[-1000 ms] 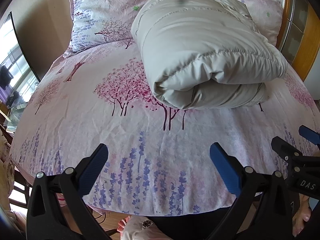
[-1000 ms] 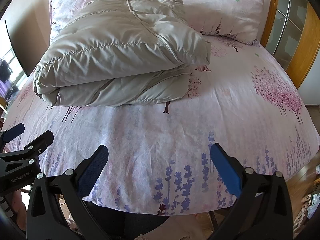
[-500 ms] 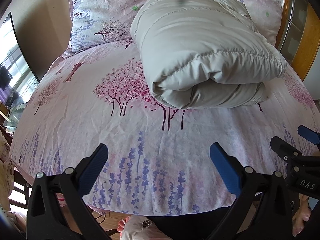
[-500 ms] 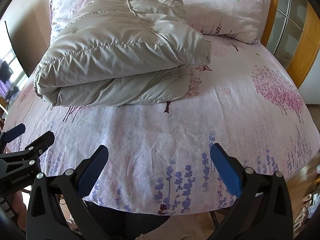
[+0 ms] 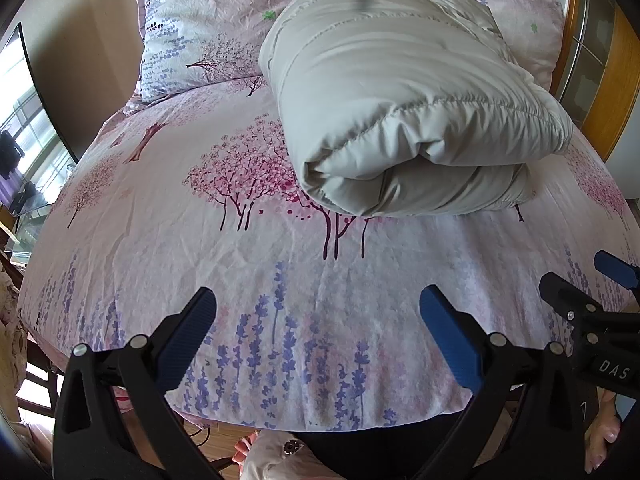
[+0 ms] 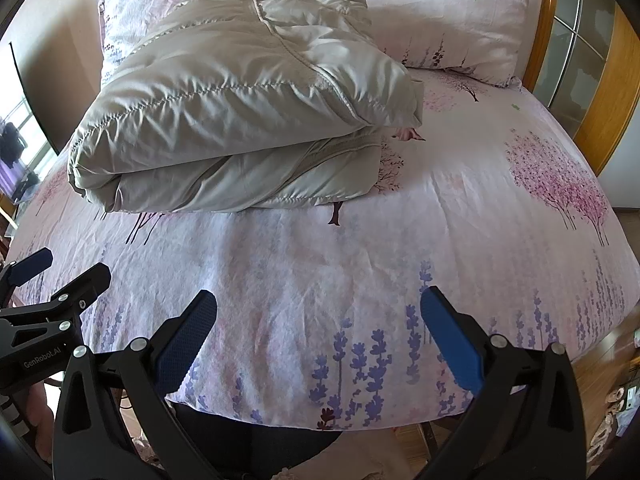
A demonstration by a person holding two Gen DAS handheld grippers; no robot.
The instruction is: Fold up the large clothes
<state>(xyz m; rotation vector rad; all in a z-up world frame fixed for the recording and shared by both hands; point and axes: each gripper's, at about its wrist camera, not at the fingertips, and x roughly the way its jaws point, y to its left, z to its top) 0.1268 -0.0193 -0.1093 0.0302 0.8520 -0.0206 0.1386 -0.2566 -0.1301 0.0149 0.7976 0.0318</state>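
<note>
A bed point(image 5: 280, 280) with a flowered pink sheet fills both views. A folded grey padded coat point(image 5: 400, 92) lies in a thick bundle near its middle, its far end against two pillows point(image 6: 452, 28) at the head edge. The left gripper point(image 5: 318, 320) and right gripper point(image 6: 318, 320) hover over the foot edge, both spread wide and holding nothing, well apart from the coat.

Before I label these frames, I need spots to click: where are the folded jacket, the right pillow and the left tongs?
jacket point(image 6: 224, 92): right wrist view, on its quilted top layer.
right pillow point(image 6: 452, 20): right wrist view, on its front face.
left tongs point(image 5: 318, 322): left wrist view, midway between the open blue tips.
</note>
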